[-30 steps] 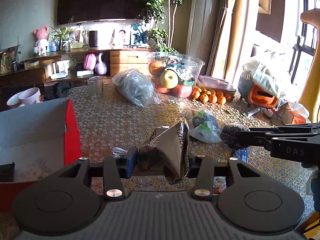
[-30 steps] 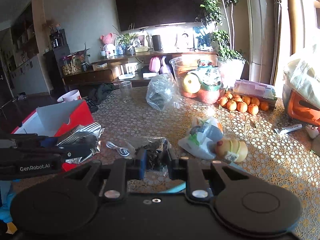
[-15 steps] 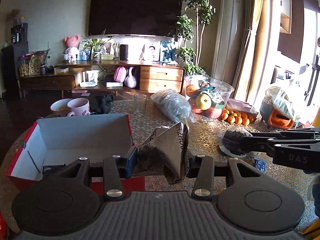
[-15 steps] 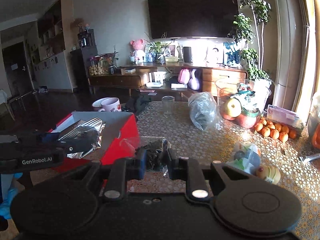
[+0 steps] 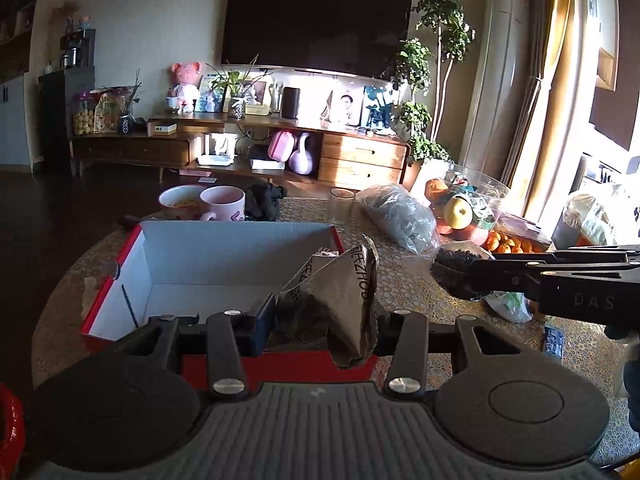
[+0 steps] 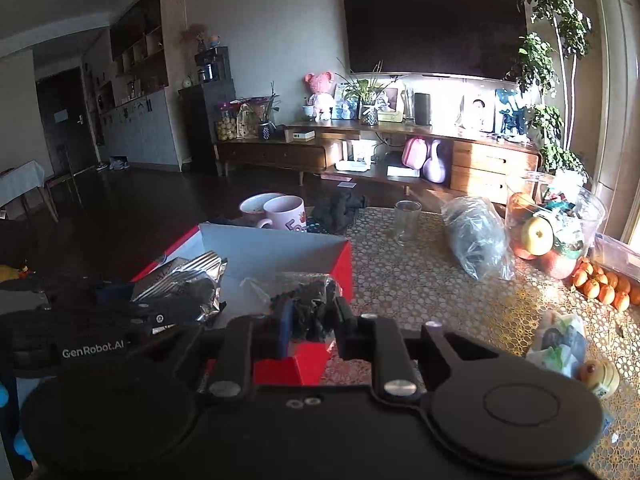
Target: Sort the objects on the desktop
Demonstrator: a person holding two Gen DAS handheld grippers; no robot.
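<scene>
My left gripper (image 5: 324, 320) is shut on a crumpled silver foil packet (image 5: 340, 300) and holds it over the near wall of the open red box (image 5: 224, 264). My right gripper (image 6: 310, 316) is shut on a clear bag of dark dried bits (image 6: 308, 292) and holds it above the box's right corner (image 6: 340, 268). The right gripper and its bag (image 5: 460, 272) show at the right of the left wrist view. The left gripper and its foil packet (image 6: 188, 280) show at the left of the right wrist view.
Behind the box stand two mugs (image 5: 222, 202) and a glass (image 5: 341, 204). A grey plastic bag (image 5: 400, 218), a clear bowl of fruit (image 5: 464, 208), small oranges (image 5: 508, 244) and loose snack packets (image 6: 560, 344) lie to the right on the patterned table (image 6: 440, 292).
Both grippers have risen and swung left with their loads, from over the table's middle to over the red box. Their grips have not changed.
</scene>
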